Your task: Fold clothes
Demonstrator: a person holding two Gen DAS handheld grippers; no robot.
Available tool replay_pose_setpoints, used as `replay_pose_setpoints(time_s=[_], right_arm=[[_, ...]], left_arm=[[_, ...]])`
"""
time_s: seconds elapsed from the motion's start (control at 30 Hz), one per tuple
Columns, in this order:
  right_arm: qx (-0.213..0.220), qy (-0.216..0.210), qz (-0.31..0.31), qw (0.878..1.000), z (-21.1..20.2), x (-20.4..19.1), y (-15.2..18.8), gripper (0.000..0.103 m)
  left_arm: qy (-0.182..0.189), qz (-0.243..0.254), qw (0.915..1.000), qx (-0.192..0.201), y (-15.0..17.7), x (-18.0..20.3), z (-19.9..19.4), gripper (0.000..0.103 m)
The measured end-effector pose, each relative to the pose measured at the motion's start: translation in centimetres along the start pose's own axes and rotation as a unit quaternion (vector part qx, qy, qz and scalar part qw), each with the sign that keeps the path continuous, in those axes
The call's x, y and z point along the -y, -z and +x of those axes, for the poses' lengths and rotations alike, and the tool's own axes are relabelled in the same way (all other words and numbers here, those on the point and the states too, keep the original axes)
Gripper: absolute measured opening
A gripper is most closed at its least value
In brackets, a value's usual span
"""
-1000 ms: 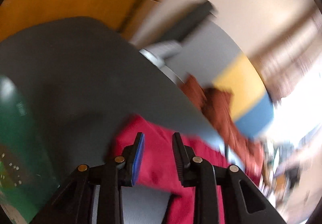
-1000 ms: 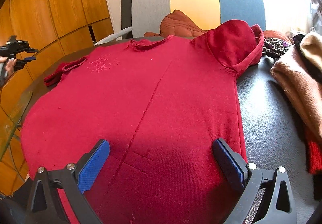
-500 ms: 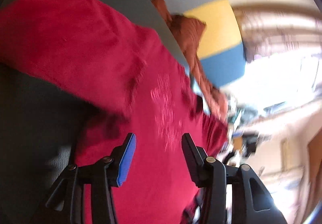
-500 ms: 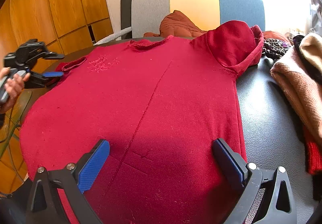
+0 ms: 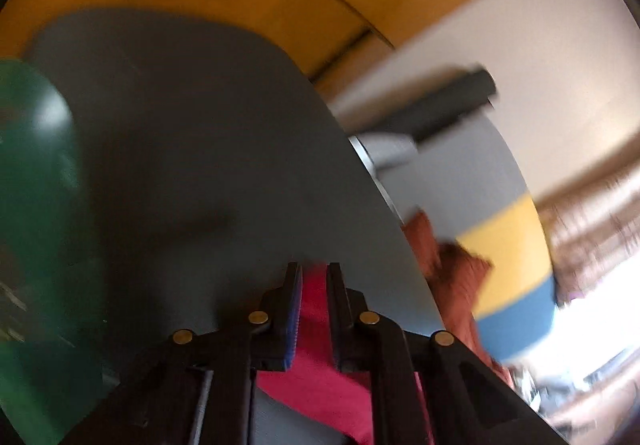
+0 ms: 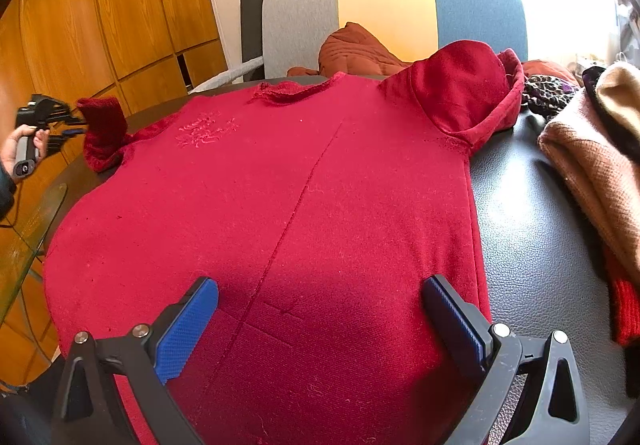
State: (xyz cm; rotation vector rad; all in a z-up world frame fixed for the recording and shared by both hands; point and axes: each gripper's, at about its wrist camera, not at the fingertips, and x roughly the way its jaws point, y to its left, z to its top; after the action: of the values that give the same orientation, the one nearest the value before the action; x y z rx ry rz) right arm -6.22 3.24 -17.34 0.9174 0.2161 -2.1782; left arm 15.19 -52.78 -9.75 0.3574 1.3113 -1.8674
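Observation:
A red sweater (image 6: 304, 205) lies flat on the dark table (image 6: 532, 245), its right sleeve folded over at the shoulder (image 6: 464, 93). My right gripper (image 6: 320, 313) hovers open over the hem, fingers wide apart with nothing between them. At the far left a hand holds my left gripper (image 6: 76, 125), shut on the cuff of the left sleeve (image 6: 102, 125), which is lifted upright off the table. In the left wrist view the red sleeve (image 5: 314, 309) sits pinched between the narrowed fingers of the left gripper (image 5: 312, 273).
A pile of tan and brown knitwear (image 6: 592, 165) lies on the table at the right. Behind the table stands a grey, yellow and blue chair (image 6: 392, 9) with a rust-coloured cushion (image 6: 356, 53). A glass side table (image 6: 24, 241) and wooden cabinets (image 6: 112, 13) are on the left.
The left gripper swept over the sweater, closed on the left sleeve cuff and lifted it off the table. The right gripper has stayed still and open.

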Motion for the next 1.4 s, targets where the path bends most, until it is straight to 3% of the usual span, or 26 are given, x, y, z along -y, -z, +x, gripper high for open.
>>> replay_pose_setpoints(time_s=[0.03,0.13,0.2,0.3,0.4,0.47,0.53,0.67,0.77,0.8,0.83,1.0,1.1,1.17,1.23,1.27,1.4], right_arm=[[0.000,0.001,-0.001,1.000,0.0,0.0,0.0,0.103],[-0.002,0.003,-0.003,1.000,0.0,-0.1,0.0,0.103],[-0.003,0.006,-0.005,1.000,0.1,-0.2,-0.1,0.103],[-0.004,0.009,-0.007,1.000,0.2,-0.2,-0.1,0.103],[-0.005,0.012,-0.009,1.000,0.2,-0.3,-0.1,0.103],[-0.005,0.014,-0.009,1.000,0.2,-0.3,-0.1,0.103],[-0.005,0.015,-0.010,1.000,0.2,-0.3,-0.1,0.103],[-0.006,0.018,-0.011,1.000,0.1,-0.4,0.0,0.103],[-0.005,0.019,-0.011,1.000,0.1,-0.4,0.0,0.103],[-0.005,0.019,-0.011,1.000,0.2,-0.5,0.0,0.103],[-0.006,0.019,-0.011,1.000,0.2,-0.4,0.0,0.103],[-0.006,0.019,-0.011,1.000,0.1,-0.4,-0.1,0.103],[-0.007,0.018,-0.011,1.000,0.2,-0.3,-0.1,0.103],[-0.007,0.018,-0.011,1.000,0.2,-0.3,-0.1,0.103],[-0.007,0.018,-0.012,1.000,0.2,-0.3,-0.1,0.103],[-0.008,0.019,-0.011,1.000,0.2,-0.3,-0.1,0.103],[-0.011,0.021,-0.012,1.000,0.3,-0.3,-0.1,0.103]], left_arm=[[-0.015,-0.011,0.9997,0.015,-1.2,-1.1,-0.8,0.018],[-0.036,-0.032,0.9983,0.032,-2.9,-2.9,-2.4,0.024],[-0.005,0.014,0.9999,0.001,-2.1,-2.0,-2.4,0.026],[0.039,0.076,0.9952,-0.049,-0.5,-0.8,-2.1,0.030],[0.056,0.087,0.9882,-0.113,3.5,-0.2,-0.4,0.039],[0.067,0.094,0.9811,-0.155,6.1,0.2,0.8,0.040],[0.078,0.101,0.9719,-0.198,8.7,0.5,1.9,0.050],[0.097,0.113,0.9501,-0.274,13.7,1.2,4.1,0.051],[0.089,0.107,0.9538,-0.266,14.2,0.6,4.0,0.040],[0.094,0.108,0.9566,-0.254,13.8,0.5,3.9,0.015],[0.099,0.107,0.9593,-0.242,13.3,0.5,3.8,0.006],[0.144,0.046,0.9759,-0.158,7.3,-0.1,2.1,0.006],[0.143,-0.003,0.9854,-0.092,2.1,-1.9,0.1,0.006],[0.120,-0.027,0.9909,-0.055,-1.2,-3.1,-0.8,0.006],[0.077,-0.037,0.9955,-0.041,-4.0,-4.1,-1.2,0.019],[0.063,-0.040,0.9963,-0.042,-4.9,-4.6,-1.3,0.019],[0.028,-0.037,0.9988,-0.016,-6.1,-5.1,-2.7,0.032]])
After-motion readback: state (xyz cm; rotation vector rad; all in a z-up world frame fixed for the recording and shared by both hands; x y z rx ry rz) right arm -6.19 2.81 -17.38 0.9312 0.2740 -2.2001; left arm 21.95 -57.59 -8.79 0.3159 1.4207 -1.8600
